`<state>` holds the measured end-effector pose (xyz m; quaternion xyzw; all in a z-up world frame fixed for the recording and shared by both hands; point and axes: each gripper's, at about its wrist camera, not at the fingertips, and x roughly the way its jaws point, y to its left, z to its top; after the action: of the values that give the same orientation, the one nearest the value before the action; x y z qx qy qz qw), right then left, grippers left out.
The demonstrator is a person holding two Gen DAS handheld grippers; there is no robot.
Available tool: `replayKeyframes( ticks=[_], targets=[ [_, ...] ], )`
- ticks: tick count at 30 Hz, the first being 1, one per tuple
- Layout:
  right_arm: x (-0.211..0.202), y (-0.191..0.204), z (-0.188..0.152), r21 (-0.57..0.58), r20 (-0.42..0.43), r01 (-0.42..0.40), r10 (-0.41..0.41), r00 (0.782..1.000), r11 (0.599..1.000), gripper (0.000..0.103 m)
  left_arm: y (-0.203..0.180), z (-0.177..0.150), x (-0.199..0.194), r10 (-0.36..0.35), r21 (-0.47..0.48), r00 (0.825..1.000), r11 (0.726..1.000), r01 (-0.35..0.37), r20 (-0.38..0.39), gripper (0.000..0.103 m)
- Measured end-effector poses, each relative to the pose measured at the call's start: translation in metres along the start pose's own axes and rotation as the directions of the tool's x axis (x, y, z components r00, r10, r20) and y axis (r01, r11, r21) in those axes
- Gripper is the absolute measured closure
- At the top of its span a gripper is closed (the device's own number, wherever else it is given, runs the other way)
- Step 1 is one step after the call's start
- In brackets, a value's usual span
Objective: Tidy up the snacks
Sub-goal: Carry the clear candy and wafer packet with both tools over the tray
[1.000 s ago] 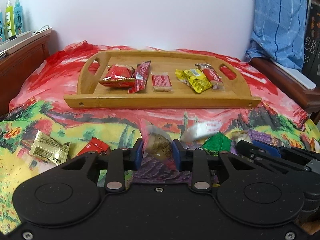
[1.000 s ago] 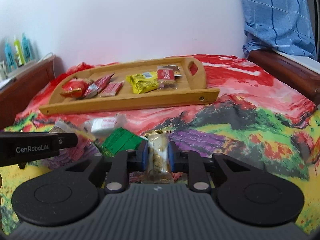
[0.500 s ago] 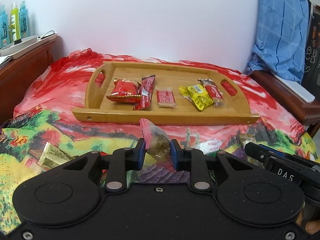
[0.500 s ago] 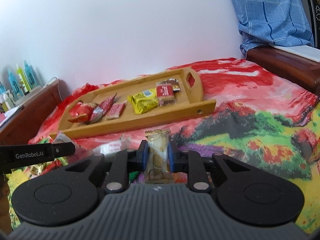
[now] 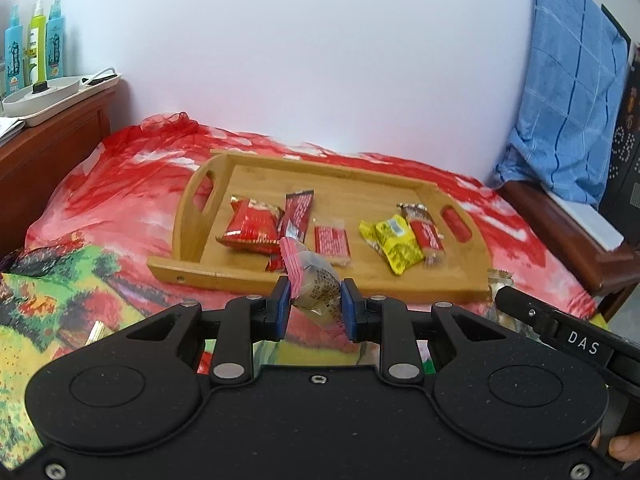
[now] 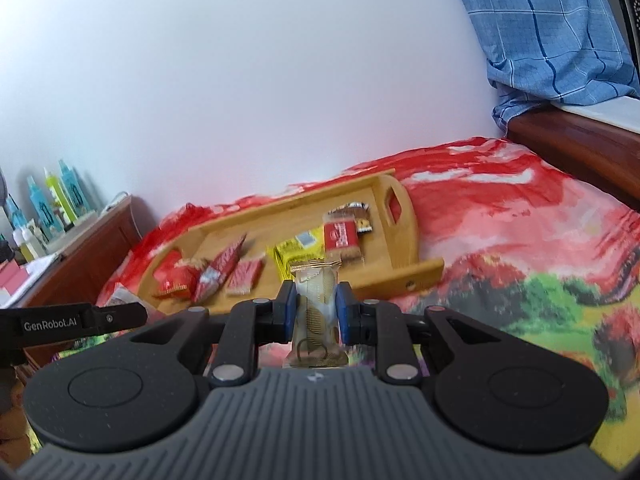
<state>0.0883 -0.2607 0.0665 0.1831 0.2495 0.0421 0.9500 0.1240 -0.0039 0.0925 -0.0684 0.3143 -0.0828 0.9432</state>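
A wooden tray (image 5: 256, 276) lies on the red bedspread and holds several snacks: a red bag (image 5: 252, 228), a red stick pack (image 5: 298, 216), a small red pack (image 5: 332, 240), a yellow pack (image 5: 394, 244) and a brown-red bar (image 5: 426, 234). My left gripper (image 5: 314, 300) is shut on a clear packet with a pink edge (image 5: 314, 284), held in the air in front of the tray's near rail. My right gripper (image 6: 316, 304) is shut on a gold-white wrapped bar (image 6: 316, 312), held upright before the tray (image 6: 416, 276).
A wooden bedside unit (image 5: 48, 148) with a white tray and spray bottles (image 5: 36, 44) stands at the left. A blue checked cloth (image 5: 568, 112) hangs over the wooden bed frame at the right. A gold packet (image 5: 96, 330) lies on the spread.
Both grippers have risen from the bedspread with their snacks and moved toward the tray. The loose snacks on the spread have dropped out of sight below the grippers.
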Motion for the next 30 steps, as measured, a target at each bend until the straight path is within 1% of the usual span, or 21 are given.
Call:
replayKeyframes(
  ticks=[8, 11, 14, 18, 21, 25, 30],
  targets=[
    [0.017, -0.012, 0.025, 0.045, 0.015, -0.019, 0.019, 1.0, 0.999, 0.078, -0.001, 0.023, 0.011, -0.025, -0.024, 1.0, 0.999, 0.025, 0.015, 0.079],
    [0.025, -0.016, 0.034, 0.054, 0.022, -0.025, 0.024, 0.999, 0.998, 0.078, -0.001, 0.032, 0.018, -0.045, -0.043, 0.999, 0.998, 0.045, 0.007, 0.079],
    [0.036, -0.018, 0.042, 0.043, 0.021, -0.012, 0.011, 1.0, 0.999, 0.078, -0.005, 0.039, 0.029, -0.084, -0.041, 0.996, 0.996, 0.083, -0.008, 0.079],
    [0.051, -0.022, 0.052, 0.041, 0.012, -0.006, 0.005, 1.0, 0.999, 0.078, -0.01, 0.048, 0.044, -0.095, -0.047, 0.995, 0.995, 0.093, -0.02, 0.079],
    [0.062, -0.024, 0.058, 0.026, 0.005, 0.002, -0.002, 1.0, 1.0, 0.078, -0.012, 0.058, 0.057, -0.112, -0.065, 0.993, 0.992, 0.111, -0.019, 0.078],
    [0.08, -0.026, 0.064, 0.0, -0.013, 0.024, -0.024, 1.0, 1.0, 0.078, -0.015, 0.073, 0.083, -0.162, -0.091, 0.985, 0.983, 0.157, -0.053, 0.078],
    [0.1, -0.032, 0.064, -0.012, -0.058, 0.047, -0.048, 0.997, 0.999, 0.078, -0.019, 0.086, 0.113, -0.165, -0.114, 0.985, 0.981, 0.157, -0.06, 0.078]
  ],
)
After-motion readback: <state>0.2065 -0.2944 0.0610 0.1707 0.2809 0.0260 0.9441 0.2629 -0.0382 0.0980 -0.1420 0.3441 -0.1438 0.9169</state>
